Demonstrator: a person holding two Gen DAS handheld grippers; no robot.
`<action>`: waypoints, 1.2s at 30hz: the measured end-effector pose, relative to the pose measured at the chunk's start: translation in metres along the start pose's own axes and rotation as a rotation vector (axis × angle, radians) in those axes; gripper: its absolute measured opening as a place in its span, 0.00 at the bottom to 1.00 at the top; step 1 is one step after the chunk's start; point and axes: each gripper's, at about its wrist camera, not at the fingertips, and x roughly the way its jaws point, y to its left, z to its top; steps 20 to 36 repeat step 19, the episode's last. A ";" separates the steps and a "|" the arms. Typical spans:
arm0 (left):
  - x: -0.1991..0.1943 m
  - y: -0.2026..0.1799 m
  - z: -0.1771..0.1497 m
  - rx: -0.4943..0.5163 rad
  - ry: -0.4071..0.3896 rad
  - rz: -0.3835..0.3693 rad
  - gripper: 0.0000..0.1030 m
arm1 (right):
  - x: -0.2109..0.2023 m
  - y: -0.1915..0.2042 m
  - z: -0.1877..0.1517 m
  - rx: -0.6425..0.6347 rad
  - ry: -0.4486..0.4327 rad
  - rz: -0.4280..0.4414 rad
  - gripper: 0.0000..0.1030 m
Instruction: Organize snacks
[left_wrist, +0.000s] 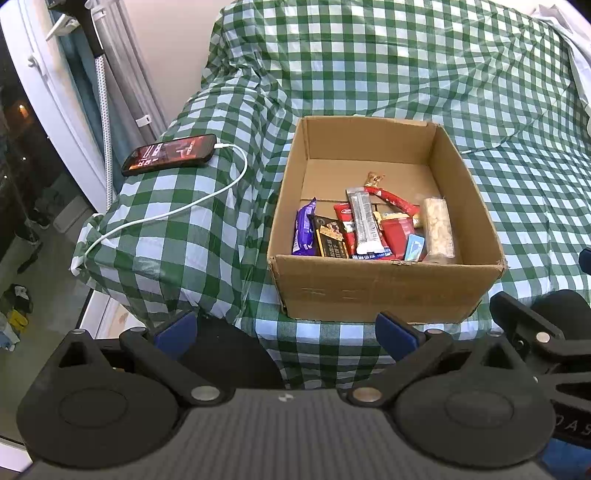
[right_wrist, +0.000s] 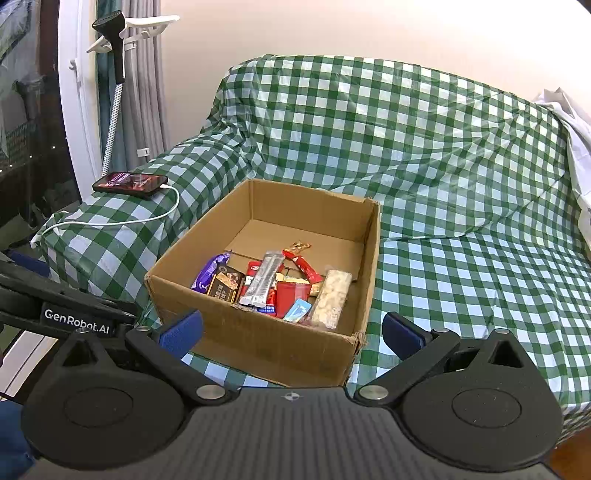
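A sofa draped in a green-and-white checked cloth (left_wrist: 406, 74) fills the scene, seen from two grippers held low in front of its seat. Farthest left, a window frame and grey curtains (right_wrist: 147, 81) stand beside the sofa. On the covered armrest lies a phone (left_wrist: 170, 154) with its screen lit, and a white charging cable (left_wrist: 177, 210) runs from it down over the front of the armrest. Just right of the armrest, an open cardboard box (left_wrist: 373, 291) sits on the seat cushion, near its front edge. Inside, gathered against the near wall, are wrapped snacks: a purple packet (left_wrist: 304, 230) at the left, next a dark chocolate bar (left_wrist: 331, 238), then a silver bar (left_wrist: 364, 225) lying across red packets (left_wrist: 395, 230), a small light-blue packet (left_wrist: 413, 248), and a clear-wrapped pale nut bar (left_wrist: 438, 229) at the right. The back half of the box floor is bare. The left gripper (left_wrist: 286, 332) hovers before the box's near wall, its blue-padded fingers spread wide and holding nothing. The right gripper (right_wrist: 291, 332) sits just beside it, facing the box's near right corner, likewise spread wide and holding nothing.
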 end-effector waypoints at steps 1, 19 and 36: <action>0.000 0.000 0.000 -0.001 0.000 0.000 1.00 | 0.000 0.000 0.000 0.000 0.000 0.001 0.99; 0.003 0.002 -0.002 -0.022 0.011 0.001 1.00 | 0.002 0.002 0.000 0.001 0.002 -0.001 0.99; 0.003 0.002 -0.002 -0.022 0.011 0.001 1.00 | 0.002 0.002 0.000 0.001 0.002 -0.001 0.99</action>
